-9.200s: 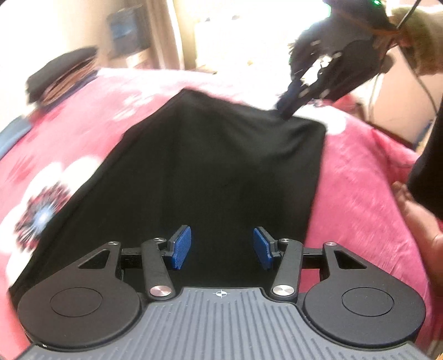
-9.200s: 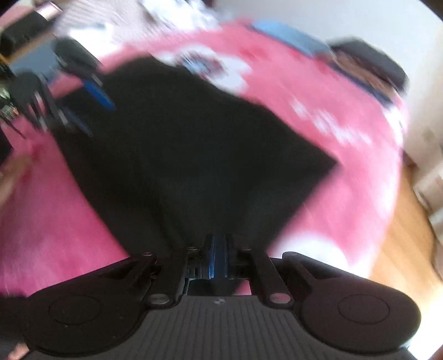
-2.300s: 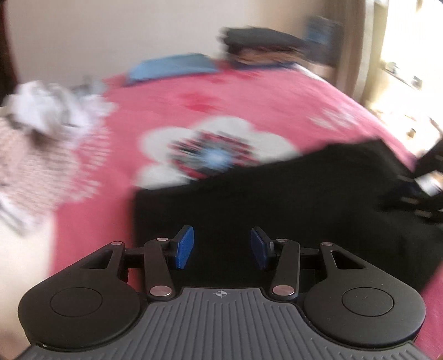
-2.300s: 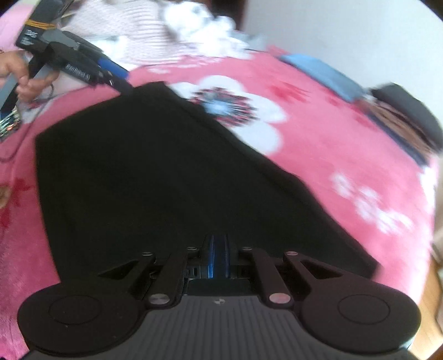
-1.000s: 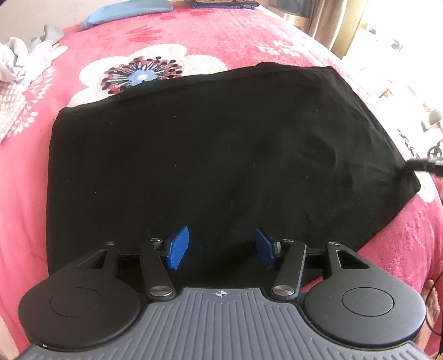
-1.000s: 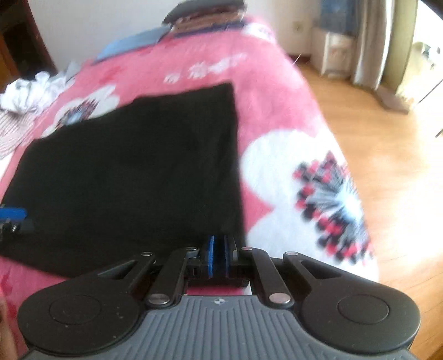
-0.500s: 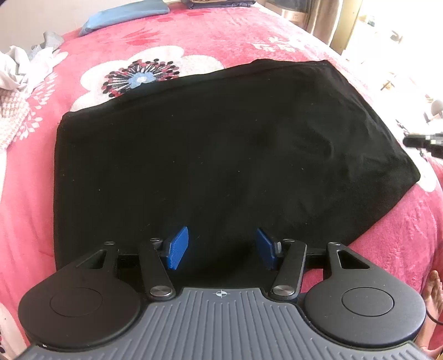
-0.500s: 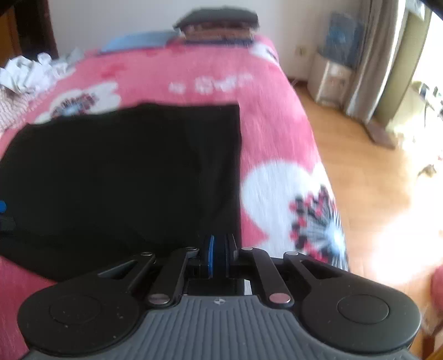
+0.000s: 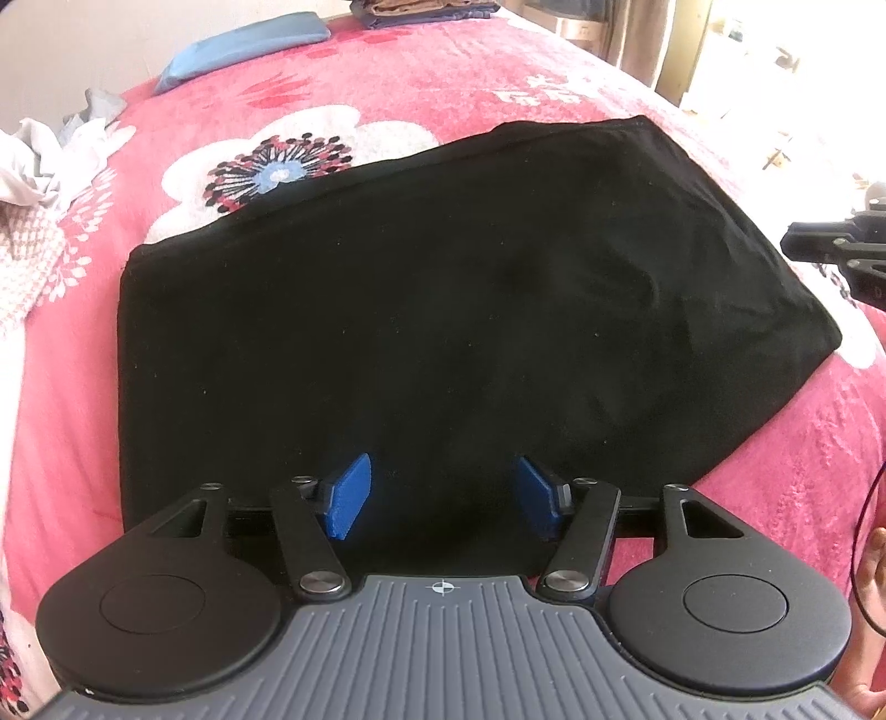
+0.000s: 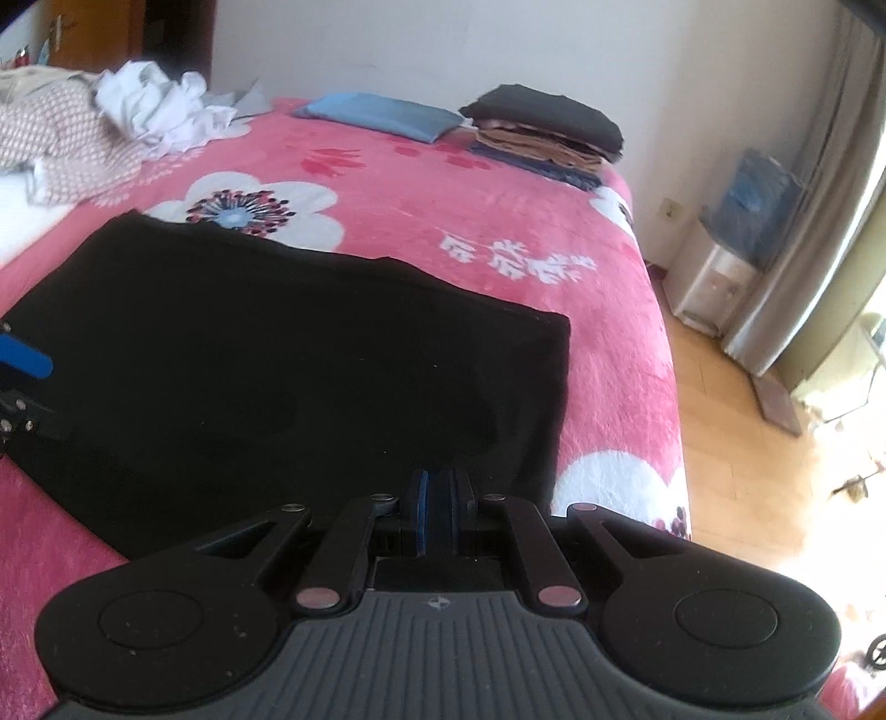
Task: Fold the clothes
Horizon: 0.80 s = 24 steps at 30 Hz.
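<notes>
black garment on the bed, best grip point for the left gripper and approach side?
Probably the near-left corner of the black garment, taken from the near edge. It lies flat on the pink blanket, so only edges and corners give a lip to pinch. The left gripper hangs over that near edge, jaws opening, pads clear of the cloth. The right gripper is shut.

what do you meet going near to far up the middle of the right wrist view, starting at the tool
right tool → black garment → pink floral blanket → blue pillow → white wall
</notes>
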Motion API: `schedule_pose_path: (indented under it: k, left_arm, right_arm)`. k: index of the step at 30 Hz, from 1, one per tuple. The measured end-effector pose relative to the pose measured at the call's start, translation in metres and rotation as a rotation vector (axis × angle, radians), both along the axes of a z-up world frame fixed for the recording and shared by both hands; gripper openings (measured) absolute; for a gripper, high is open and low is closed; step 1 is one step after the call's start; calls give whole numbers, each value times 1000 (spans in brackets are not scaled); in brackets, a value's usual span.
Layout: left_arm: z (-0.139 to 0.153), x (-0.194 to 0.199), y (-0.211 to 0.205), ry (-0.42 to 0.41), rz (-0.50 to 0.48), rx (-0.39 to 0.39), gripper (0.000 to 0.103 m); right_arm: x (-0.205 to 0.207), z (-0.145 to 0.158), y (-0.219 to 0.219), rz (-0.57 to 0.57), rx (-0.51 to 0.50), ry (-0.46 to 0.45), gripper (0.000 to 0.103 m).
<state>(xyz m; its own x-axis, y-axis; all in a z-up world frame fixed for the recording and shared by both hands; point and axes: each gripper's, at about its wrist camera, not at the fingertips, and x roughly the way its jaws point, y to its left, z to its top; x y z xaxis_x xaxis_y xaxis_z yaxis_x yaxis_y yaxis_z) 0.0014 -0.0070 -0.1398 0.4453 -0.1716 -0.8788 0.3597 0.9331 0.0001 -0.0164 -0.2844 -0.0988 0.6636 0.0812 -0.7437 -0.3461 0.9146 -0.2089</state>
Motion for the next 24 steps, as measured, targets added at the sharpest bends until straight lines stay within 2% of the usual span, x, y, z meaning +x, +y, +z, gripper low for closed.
schedule_pose_path:
  k: [6,8,10,11,18,21,24]
  left_arm:
    - [0,0,-1,5,6,9,60]
    - [-1,1,-1,6,5,11,60]
    - [-1,2,-1,9,4,13,61]
    - [-1,2,-1,12,3,15,61]
    - [0,3,1,0,1,17,61]
    - [6,1,2,-48,0,-3,61]
    - [13,-2,2,-98,2,-40,70]
  right_arm:
    - [0,-3,8,34,-47,-7,8]
    - [-1,-3,11,48,-56,-13,14]
    - [-2,-4,15,58,-60,-20,33]
    - [-2,-4,16,64,-64,-22,36]
    - [-2,-2,21,109,-92,-46,37]
    - [-2,2,21,122,-90,-71,44]
    - [0,10,18,122,-58,-97,49]
